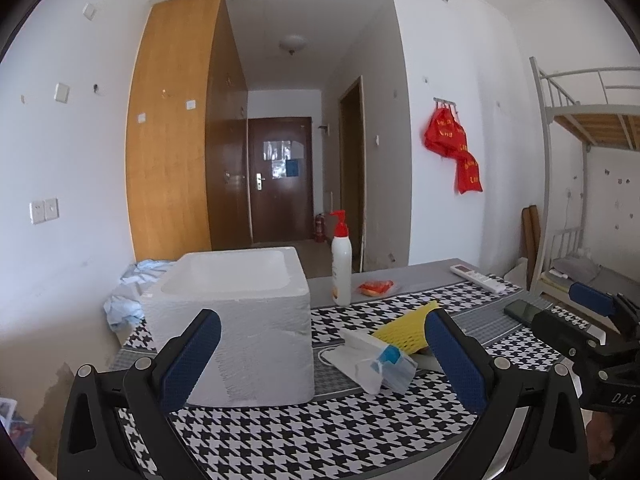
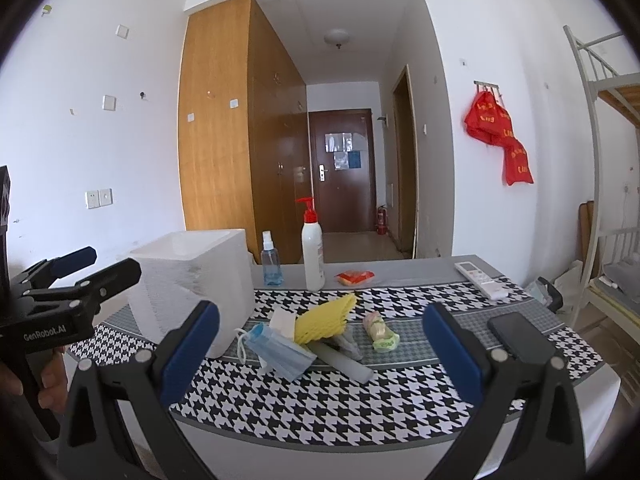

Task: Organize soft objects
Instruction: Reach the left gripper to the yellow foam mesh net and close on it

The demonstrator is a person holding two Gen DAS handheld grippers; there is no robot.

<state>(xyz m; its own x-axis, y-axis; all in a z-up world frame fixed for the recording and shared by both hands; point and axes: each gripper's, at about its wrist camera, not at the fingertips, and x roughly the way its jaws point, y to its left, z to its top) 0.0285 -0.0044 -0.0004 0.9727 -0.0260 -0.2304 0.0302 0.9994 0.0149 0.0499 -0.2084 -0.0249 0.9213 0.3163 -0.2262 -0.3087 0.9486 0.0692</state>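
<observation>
A white foam box (image 1: 236,316) (image 2: 192,284) stands open-topped on the houndstooth table cloth (image 2: 320,400). Beside it lies a small heap: a blue face mask (image 2: 278,350) (image 1: 390,364), a white tissue pack (image 2: 282,322) (image 1: 360,354), a yellow foam net (image 2: 324,318) (image 1: 404,328) and a grey foam tube (image 2: 344,362). A green wrapped bundle (image 2: 380,332) lies just right of the heap. My left gripper (image 1: 320,360) hovers open near the table's front, in front of the box. My right gripper (image 2: 320,354) is open too, empty, short of the heap.
At the table's back stand a white pump bottle (image 2: 313,256) (image 1: 341,268), a blue spray bottle (image 2: 272,260), an orange packet (image 2: 355,277) and a white remote (image 2: 482,279). A black phone (image 2: 520,336) lies at the right. A person's hand (image 2: 48,380) holds the left gripper. Bunk bed (image 1: 580,152) to the right.
</observation>
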